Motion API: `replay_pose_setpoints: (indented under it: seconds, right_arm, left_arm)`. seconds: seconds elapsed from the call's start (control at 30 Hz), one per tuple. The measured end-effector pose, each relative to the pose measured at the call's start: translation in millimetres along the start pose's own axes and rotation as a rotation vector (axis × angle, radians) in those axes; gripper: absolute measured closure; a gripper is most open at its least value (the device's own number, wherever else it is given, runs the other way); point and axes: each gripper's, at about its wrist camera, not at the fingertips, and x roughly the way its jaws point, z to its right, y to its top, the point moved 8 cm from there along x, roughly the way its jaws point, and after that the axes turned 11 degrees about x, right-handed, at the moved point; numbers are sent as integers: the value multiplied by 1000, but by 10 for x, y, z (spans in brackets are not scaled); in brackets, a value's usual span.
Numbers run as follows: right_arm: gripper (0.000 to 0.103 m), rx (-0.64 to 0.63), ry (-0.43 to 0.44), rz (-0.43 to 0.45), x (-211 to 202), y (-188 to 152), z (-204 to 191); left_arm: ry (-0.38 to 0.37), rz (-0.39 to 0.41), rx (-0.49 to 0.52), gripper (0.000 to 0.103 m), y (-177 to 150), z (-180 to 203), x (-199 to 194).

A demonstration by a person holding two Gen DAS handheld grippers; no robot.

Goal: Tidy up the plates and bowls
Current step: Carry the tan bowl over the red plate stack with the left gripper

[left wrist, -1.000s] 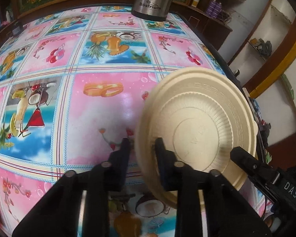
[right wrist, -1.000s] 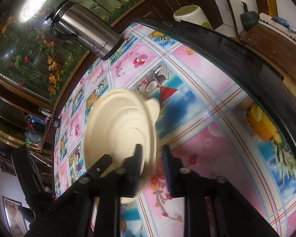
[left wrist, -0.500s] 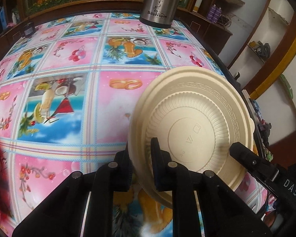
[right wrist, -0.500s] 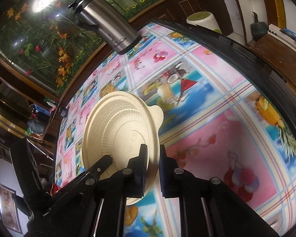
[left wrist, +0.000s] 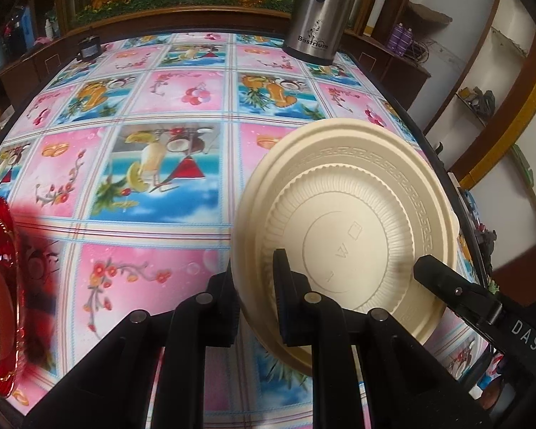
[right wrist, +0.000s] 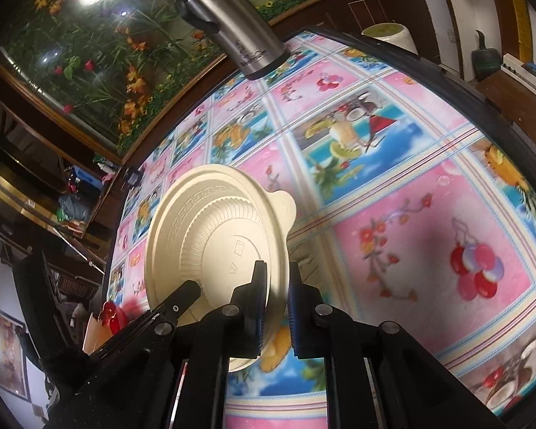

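A cream plastic plate point(left wrist: 357, 221) with a ribbed underside and a small tab hangs tilted above the table, its underside facing both cameras. My left gripper point(left wrist: 255, 275) is shut on its near left rim. My right gripper point(right wrist: 277, 279) is shut on the rim of the same plate point(right wrist: 211, 236) from the other side. In the left wrist view one of the right gripper's fingers point(left wrist: 446, 282) reaches the plate's right edge. A red glass plate point(left wrist: 0, 286) carrying a cream dish lies at the table's left edge, and it shows as a red plate point(right wrist: 112, 316) in the right wrist view.
The table wears a glossy pink and blue fruit-print cloth point(left wrist: 153, 178). A steel flask point(left wrist: 314, 18) stands at its far right corner, with a small black object point(left wrist: 89, 48) at the far left. The dark table edge point(left wrist: 443, 171) runs close to the right. Shelves and a flower mural lie beyond.
Both grippers have carried the cream plate leftwards and slightly up across the table. The red plate has come into view at the left. The right jaws have tightened on the rim.
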Motion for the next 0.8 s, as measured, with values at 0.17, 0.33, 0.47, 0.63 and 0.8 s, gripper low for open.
replay_pose_setpoints:
  seconds: [0.17,0.33,0.47,0.63,0.8]
  right_arm:
    - [92,-27,1,-4,-13,-121,-125]
    - [92,-50,5,-8,-25,-215,-224]
    - [93,-68,9,-9,-39,-270,-304]
    - [93,-88,19,-8,-65,-316,-400]
    - [93,-113,35,-4,-111,-370,-516]
  left_arm:
    - [11,18,-10,89,-57,-119,-117]
    - [17,29,-23,89,-113,-229,-200]
    - [20,41,-33,89,-134,-295,-280]
    - [27,61,-44,89,-152,-374,-391]
    - [38,83,-56,89,-160,-466,-516]
